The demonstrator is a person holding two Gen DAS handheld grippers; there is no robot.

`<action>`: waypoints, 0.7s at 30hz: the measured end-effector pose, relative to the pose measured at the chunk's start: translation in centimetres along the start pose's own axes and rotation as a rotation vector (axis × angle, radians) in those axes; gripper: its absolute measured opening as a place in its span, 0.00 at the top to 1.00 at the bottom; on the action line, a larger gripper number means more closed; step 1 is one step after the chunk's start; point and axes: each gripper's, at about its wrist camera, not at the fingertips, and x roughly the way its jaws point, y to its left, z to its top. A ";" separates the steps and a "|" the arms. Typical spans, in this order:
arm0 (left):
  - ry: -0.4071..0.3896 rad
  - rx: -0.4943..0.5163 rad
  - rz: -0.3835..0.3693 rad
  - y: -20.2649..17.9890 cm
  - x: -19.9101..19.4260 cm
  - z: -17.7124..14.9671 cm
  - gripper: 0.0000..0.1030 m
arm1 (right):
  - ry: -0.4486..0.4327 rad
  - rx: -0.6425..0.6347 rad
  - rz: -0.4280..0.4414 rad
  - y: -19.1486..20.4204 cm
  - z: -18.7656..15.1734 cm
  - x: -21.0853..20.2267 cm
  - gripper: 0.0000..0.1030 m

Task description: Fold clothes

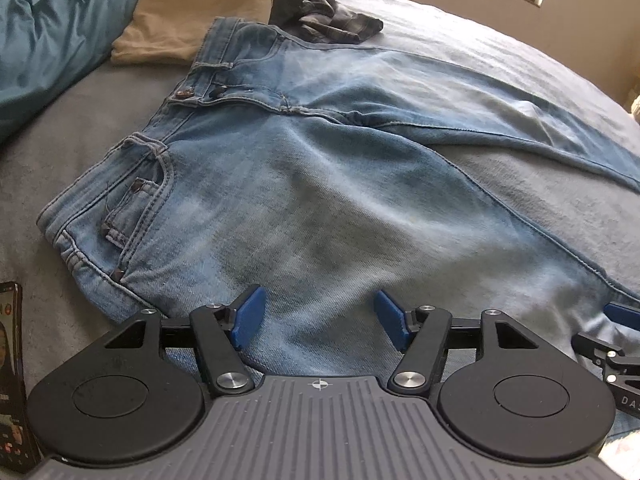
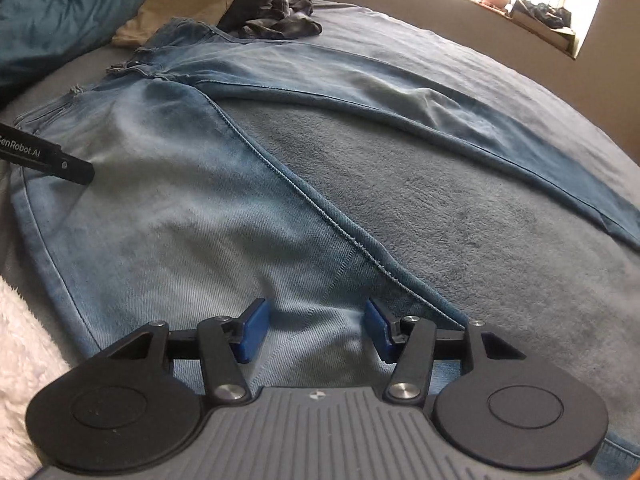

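Observation:
A pair of light blue jeans (image 1: 304, 184) lies spread front-up on the grey blanket (image 2: 440, 200), with the waistband at the left and the two legs running apart to the right. My left gripper (image 1: 320, 322) hangs over the near hip and thigh, its blue pads wide apart and nothing pinched between them. My right gripper (image 2: 316, 330) is open over the near leg (image 2: 192, 232) farther down, just left of the inner seam. One of its blue fingers (image 1: 622, 314) shows at the right edge of the left wrist view.
A folded tan garment (image 1: 192, 16) and a crumpled dark plaid one (image 1: 336, 20) lie beyond the waistband. A teal duvet (image 1: 48, 32) fills the far left. A phone (image 1: 12, 380) stands at the near left, white fleece (image 2: 24, 344) lies close by, and a bright window sill (image 2: 532, 12) is at the back right.

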 end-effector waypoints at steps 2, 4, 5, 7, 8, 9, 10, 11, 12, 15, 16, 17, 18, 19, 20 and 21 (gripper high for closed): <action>0.002 0.003 0.002 -0.1 0.0 0.0 0.37 | 0.003 0.005 -0.004 0.1 0.0 0.0 0.45; 0.003 0.007 0.008 -0.1 0.0 0.1 0.36 | 0.003 0.007 -0.006 0.2 0.0 -0.1 0.45; 0.003 0.008 0.010 -0.1 0.0 0.0 0.35 | 0.003 0.009 -0.005 0.1 0.0 0.0 0.45; 0.004 0.010 0.014 -0.2 0.0 0.0 0.35 | 0.001 0.014 -0.003 0.0 0.1 0.0 0.45; 0.005 0.011 0.016 -0.2 0.0 0.0 0.35 | 0.001 0.017 -0.003 0.0 0.1 0.0 0.45; 0.005 0.012 0.018 -0.2 -0.1 0.0 0.34 | 0.000 0.019 -0.003 0.0 0.1 0.0 0.45; 0.006 0.013 0.020 -0.3 -0.1 0.0 0.34 | 0.001 0.019 -0.002 0.0 0.1 0.1 0.45; 0.007 0.014 0.022 -0.3 -0.1 0.0 0.34 | 0.001 0.020 -0.001 0.0 0.1 0.1 0.45; 0.007 0.014 0.024 -0.3 -0.1 0.0 0.34 | 0.001 0.021 0.000 -0.1 0.1 0.1 0.45; 0.009 0.016 0.030 -0.3 -0.2 0.0 0.34 | 0.002 0.025 0.003 -0.2 0.1 0.1 0.45; 0.009 0.017 0.032 -0.4 -0.2 0.0 0.34 | 0.002 0.026 0.003 -0.2 0.1 0.2 0.45; 0.009 0.017 0.033 -0.4 -0.2 0.0 0.34 | 0.002 0.028 0.003 -0.2 0.1 0.1 0.45; 0.010 0.017 0.034 -0.4 -0.2 0.0 0.34 | 0.002 0.029 0.004 -0.3 0.1 0.2 0.45; 0.010 0.017 0.035 -0.3 -0.2 0.0 0.34 | 0.003 0.030 0.004 -0.3 0.1 0.2 0.45; 0.010 0.018 0.036 -0.3 -0.2 0.0 0.34 | 0.003 0.032 0.003 -0.3 0.1 0.2 0.45; 0.010 0.018 0.037 -0.3 -0.2 0.0 0.33 | 0.004 0.034 0.003 -0.2 0.0 0.2 0.45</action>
